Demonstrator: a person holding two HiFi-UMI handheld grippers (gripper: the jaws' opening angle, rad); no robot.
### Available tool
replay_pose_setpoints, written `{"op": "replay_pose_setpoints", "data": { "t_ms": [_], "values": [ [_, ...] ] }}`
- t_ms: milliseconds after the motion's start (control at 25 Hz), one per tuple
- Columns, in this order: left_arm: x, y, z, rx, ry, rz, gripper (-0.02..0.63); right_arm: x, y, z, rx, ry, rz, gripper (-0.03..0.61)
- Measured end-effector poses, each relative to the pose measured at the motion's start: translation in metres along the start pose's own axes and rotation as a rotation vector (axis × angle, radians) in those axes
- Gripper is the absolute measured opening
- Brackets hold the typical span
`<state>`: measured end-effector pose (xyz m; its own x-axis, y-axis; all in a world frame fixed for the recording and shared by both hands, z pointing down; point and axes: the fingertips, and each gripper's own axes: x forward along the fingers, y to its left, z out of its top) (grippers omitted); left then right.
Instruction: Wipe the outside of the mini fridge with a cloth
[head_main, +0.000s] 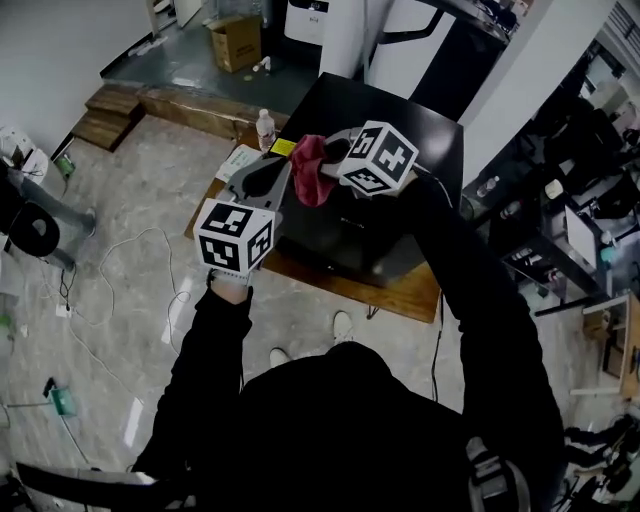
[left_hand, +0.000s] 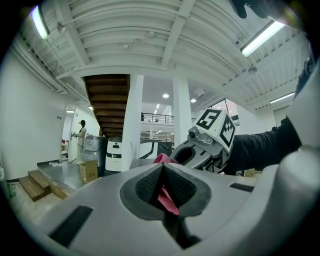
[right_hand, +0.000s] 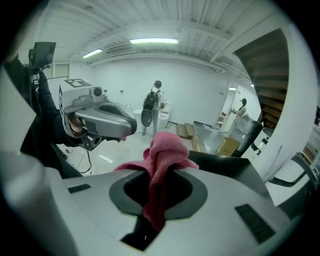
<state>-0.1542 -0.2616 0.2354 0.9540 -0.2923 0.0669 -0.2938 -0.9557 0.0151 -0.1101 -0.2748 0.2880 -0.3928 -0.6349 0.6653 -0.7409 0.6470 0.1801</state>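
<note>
Pale stone floor (head_main: 140, 290) all round, w/ a white cable (head_main: 130, 245) trailing over it. The operator, black sleeves, stands at the near side of a low wooden table (head_main: 400, 290) and bends over it. The mini fridge (head_main: 345, 105), black and boxy, sits on that table, taking up most of it; its flat top runs off toward the far side.

Both tools are held up over the fridge's near-left part, tips pointing at each other. L gripper (head_main: 282, 168) comes in from the near left, marker cube toward the operator. Its jaws are pinched together, w/ a strip of the cloth (head_main: 312, 170) caught btwn the dark pads. R gripper (head_main: 332, 150) comes in from the right, just beside the L one. Its jaws are clamped on the same cloth, a thick fold bulging out past the tips. So the pinkish-red cloth hangs btwn the two, nipped at both ends, bunched and drooping in the middle. Can't tell if it touches the fridge top.

Smaller bits: a cardboard box (head_main: 236, 42) on the far floor and a clear plastic bottle (head_main: 265, 130) at the table's far-left edge, near the fridge.
</note>
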Motion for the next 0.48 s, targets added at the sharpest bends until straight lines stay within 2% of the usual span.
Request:
{"op": "replay_pose_setpoints", "data": {
  "t_ms": [120, 280, 360, 480],
  "values": [
    [-0.012, -0.016, 0.005, 0.036, -0.020, -0.038, 0.005, -0.037, 0.011, 0.013, -0.012, -0.104, -0.136, 0.052],
    [-0.021, -0.034, 0.016, 0.065, -0.066, -0.097, 0.005, -0.113, 0.026, 0.028, -0.063, -0.226, -0.360, 0.052],
    [-0.019, -0.050, 0.023, 0.062, -0.095, -0.144, 0.005, -0.155, 0.033, 0.026, -0.063, -0.263, -0.456, 0.052],
    [-0.012, -0.083, 0.027, 0.058, -0.131, -0.217, 0.005, -0.201, 0.048, 0.007, -0.067, -0.266, -0.563, 0.052]
  ]
}}
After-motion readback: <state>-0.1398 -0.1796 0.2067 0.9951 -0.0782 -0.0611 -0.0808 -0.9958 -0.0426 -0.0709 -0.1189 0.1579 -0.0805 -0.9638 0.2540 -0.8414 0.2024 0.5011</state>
